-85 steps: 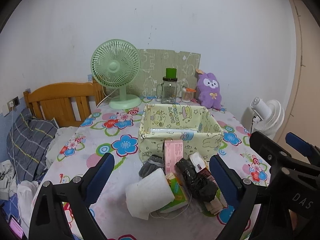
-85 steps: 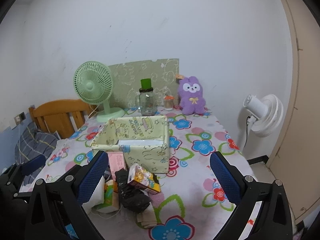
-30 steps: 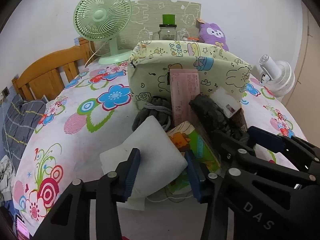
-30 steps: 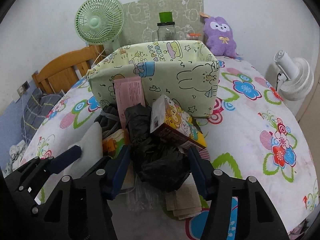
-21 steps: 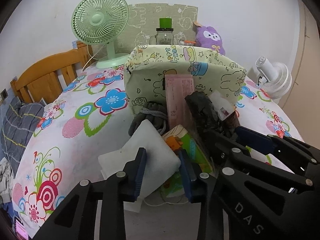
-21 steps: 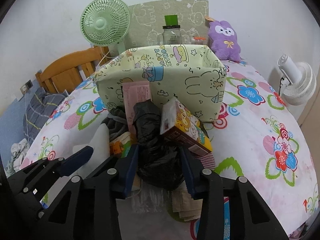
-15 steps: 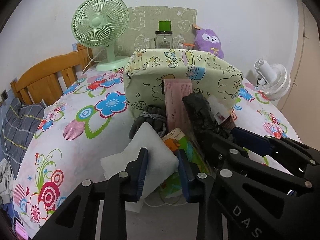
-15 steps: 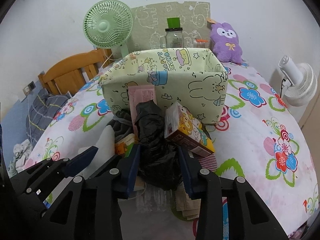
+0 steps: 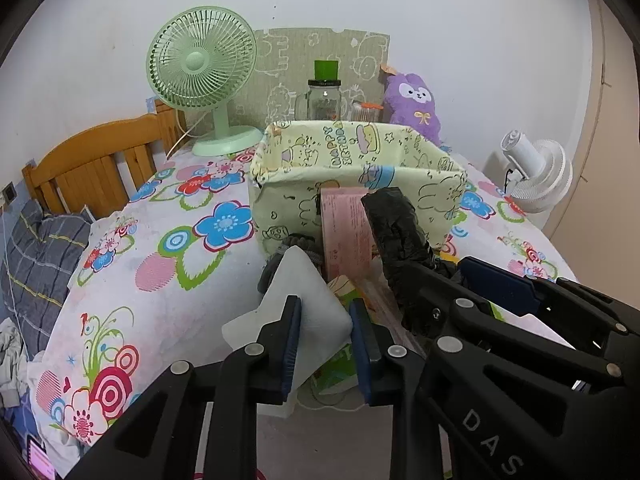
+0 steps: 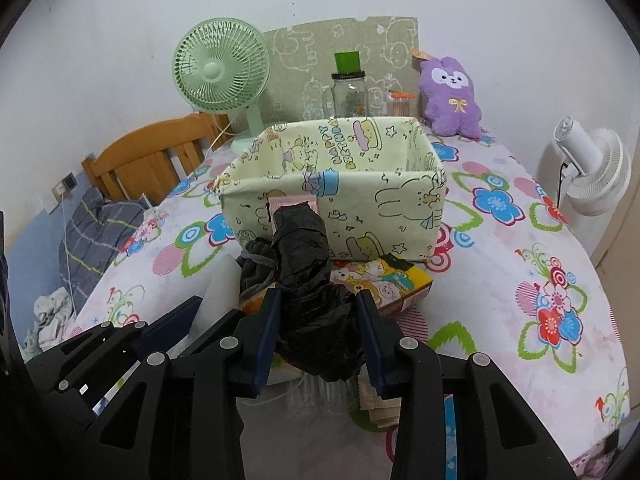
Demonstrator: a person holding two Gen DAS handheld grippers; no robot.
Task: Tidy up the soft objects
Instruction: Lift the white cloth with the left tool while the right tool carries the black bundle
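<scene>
Black plastic bag (image 10: 316, 312): pinched in the right gripper (image 10: 318, 340), jaws pressed into its crumpled bulk so it comes up as one lump.
White soft pack (image 9: 308, 304): the left gripper (image 9: 326, 344) is clamped almost fully closed on its near corner, squashing it.
Pile: grey cloth bundle (image 10: 256, 268), pink packet (image 9: 346, 228) and cartoon box (image 10: 384, 280) lie heaped on the table (image 10: 520, 280), right against the bin.
Fabric bin (image 10: 332, 184): open-topped just behind, probably where both soft things go.

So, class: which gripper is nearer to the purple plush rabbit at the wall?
Right. The right gripper, clamping the black bag, sits on the purple plush rabbit's side; the left gripper squeezes the white roll further away.
</scene>
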